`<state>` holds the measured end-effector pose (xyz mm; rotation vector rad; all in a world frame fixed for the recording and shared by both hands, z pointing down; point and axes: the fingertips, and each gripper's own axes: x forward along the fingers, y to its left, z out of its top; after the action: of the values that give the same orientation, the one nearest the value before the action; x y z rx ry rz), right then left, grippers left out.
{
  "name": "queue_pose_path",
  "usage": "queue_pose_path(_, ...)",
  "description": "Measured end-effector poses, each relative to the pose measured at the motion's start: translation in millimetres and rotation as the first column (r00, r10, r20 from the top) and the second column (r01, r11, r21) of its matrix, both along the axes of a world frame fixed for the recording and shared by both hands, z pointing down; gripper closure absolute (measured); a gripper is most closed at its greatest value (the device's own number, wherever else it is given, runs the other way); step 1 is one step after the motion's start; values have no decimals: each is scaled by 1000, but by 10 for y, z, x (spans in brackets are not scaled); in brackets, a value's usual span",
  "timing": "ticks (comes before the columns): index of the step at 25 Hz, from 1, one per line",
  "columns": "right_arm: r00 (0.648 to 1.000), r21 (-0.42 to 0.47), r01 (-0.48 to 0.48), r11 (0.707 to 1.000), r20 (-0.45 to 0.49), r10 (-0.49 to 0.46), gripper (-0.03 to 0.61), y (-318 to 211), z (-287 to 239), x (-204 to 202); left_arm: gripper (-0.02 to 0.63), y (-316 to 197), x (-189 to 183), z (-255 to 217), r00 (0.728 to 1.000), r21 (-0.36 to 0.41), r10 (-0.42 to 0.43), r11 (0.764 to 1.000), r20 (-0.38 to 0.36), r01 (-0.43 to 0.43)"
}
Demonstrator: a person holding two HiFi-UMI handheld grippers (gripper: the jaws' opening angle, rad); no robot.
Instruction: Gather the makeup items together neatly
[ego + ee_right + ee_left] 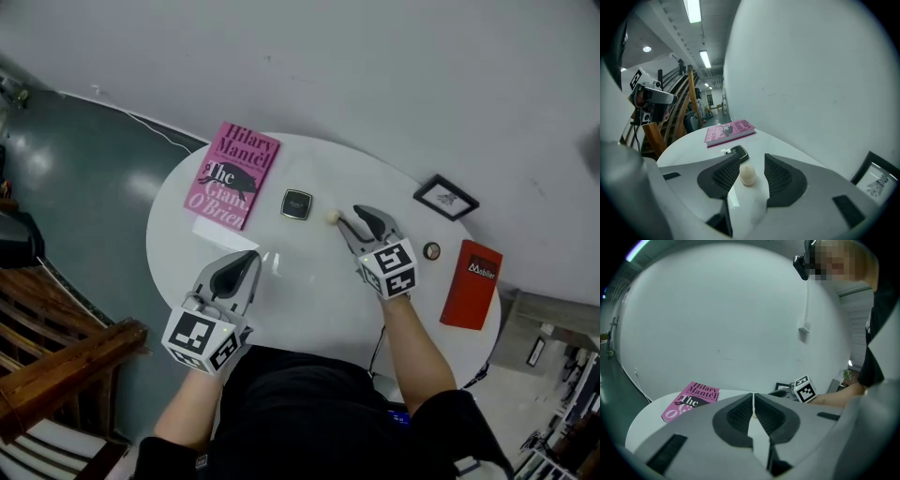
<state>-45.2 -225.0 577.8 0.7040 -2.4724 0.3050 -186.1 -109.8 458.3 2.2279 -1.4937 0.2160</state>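
Your torso hides near rim of table (pixel 309 300). Small round item (pixel 431 250) beside your right gripper (pixel 354 217): too small to identify. Right gripper view: your jaw covers part of black compact (pixel 737 151); picture frame (pixel 876 176) cut by lens edge. Left gripper view: your left gripper (pixel 753 405) covers pink book's (pixel 691 399) lower edge.

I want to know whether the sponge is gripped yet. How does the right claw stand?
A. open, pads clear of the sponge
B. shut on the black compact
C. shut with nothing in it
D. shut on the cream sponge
A: in the right gripper view the right claw has its jaws apart, and the cream sponge sits on the white table in the gap, touched by neither pad.
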Motion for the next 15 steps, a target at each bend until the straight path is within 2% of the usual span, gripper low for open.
queue_pose_path(5,996,30,-87,996,32,86,423,132,-309,244,592,71,62,-178,999,46,48,998,-2,-48)
queue_pose_path(10,978,72,-202,977,66,197,428,265,-659,573,592,81,69,-288,995,71,103,992,-7,-102)
queue_pose_path(12,967,86,-242,967,105,233,433,326,-837,696,592,62,86,-323,992,79,128,989,-13,-126)
queue_pose_path(15,936,98,-304,948,216,278,465,427,-1172,843,592,30,139,-401,985,103,173,980,-12,-171)
